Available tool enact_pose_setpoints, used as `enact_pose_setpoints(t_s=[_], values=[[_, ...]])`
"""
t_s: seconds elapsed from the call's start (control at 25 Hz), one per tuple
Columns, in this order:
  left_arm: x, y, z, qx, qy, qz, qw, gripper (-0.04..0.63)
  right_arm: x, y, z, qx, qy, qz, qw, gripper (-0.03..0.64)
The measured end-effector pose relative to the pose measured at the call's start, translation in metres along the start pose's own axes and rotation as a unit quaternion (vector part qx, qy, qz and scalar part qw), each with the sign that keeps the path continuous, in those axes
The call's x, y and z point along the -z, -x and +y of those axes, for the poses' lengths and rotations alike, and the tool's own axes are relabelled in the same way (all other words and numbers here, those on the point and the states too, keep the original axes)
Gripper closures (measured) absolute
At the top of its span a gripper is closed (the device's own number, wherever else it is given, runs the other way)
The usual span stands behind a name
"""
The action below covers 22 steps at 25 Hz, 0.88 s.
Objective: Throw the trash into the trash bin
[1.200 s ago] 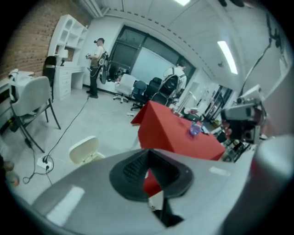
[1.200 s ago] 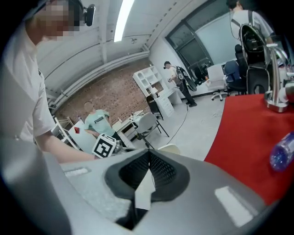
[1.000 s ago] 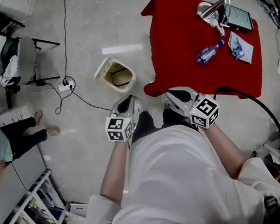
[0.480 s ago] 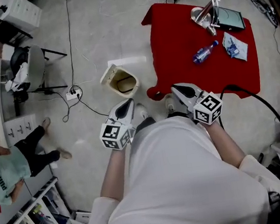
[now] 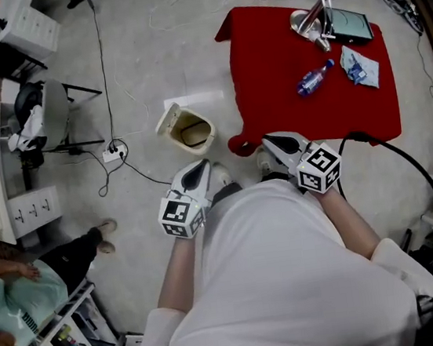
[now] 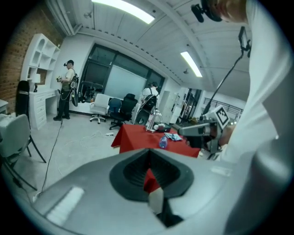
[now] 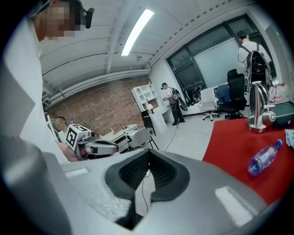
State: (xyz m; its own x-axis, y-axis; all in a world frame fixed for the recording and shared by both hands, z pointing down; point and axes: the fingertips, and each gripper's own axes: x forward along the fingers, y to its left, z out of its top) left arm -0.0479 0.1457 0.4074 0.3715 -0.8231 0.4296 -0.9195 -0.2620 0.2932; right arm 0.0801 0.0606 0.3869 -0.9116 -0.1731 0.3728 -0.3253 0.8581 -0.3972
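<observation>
A clear plastic bottle [image 5: 315,80] [image 6: 162,141] [image 7: 262,158] lies on the red-covered table [image 5: 281,65]. A crumpled blue-white wrapper [image 5: 359,67] [image 6: 174,136] lies just right of it. The cream trash bin [image 5: 185,129] stands open on the floor left of the table. My left gripper [image 5: 195,175] [image 6: 148,151] hangs shut and empty, below the bin in the head view. My right gripper [image 5: 274,143] [image 7: 148,152] is shut and empty at the table's near edge, well short of the bottle.
A metal stand [image 5: 312,19] and a dark tablet [image 5: 350,28] sit at the table's far end. On the floor to the left run a power strip and cables [image 5: 112,152]. A chair [image 5: 42,112], white desks, a wire rack [image 5: 56,340] and a seated person [image 5: 19,293] fill the left side.
Both grippers have come up a little toward the camera, the left one more, and stay shut and empty. The person at the left has moved toward the lower left corner.
</observation>
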Motion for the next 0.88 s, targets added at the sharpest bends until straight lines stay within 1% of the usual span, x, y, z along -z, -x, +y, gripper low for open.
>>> enact_pose_setpoints(t_s=[0.12, 0.32, 0.48, 0.6, 0.64, 0.72, 0.88], values=[[0.001, -0.002, -0.003, 0.019, -0.015, 0.002, 0.9997, 0.589, 0.005, 0.003, 0.002, 0.015, -0.003, -0.008, 1.0, 0.615], [0.0, -0.005, -0.004, 0.057, -0.032, 0.01, 0.9978, 0.589, 0.009, 0.015, 0.0, 0.067, -0.027, -0.023, 0.997, 0.615], [-0.006, -0.016, -0.012, 0.087, -0.047, 0.011, 0.995, 0.589, 0.011, 0.033, -0.017, 0.113, -0.042, -0.036, 0.992, 0.61], [-0.012, -0.028, -0.021, 0.103, -0.056, 0.011, 0.9931, 0.589, 0.012, 0.049, -0.035, 0.14, -0.061, -0.044, 0.987, 0.601], [-0.013, -0.032, -0.024, 0.105, -0.057, 0.011, 0.9927, 0.589, 0.013, 0.054, -0.043, 0.147, -0.068, -0.045, 0.986, 0.592], [-0.018, -0.042, -0.028, 0.102, -0.06, 0.01, 0.993, 0.589, 0.016, 0.063, -0.063, 0.158, -0.084, -0.046, 0.983, 0.534], [-0.026, -0.062, -0.036, 0.085, -0.046, 0.006, 0.9953, 0.589, 0.018, 0.081, -0.108, 0.181, -0.106, -0.047, 0.977, 0.528]])
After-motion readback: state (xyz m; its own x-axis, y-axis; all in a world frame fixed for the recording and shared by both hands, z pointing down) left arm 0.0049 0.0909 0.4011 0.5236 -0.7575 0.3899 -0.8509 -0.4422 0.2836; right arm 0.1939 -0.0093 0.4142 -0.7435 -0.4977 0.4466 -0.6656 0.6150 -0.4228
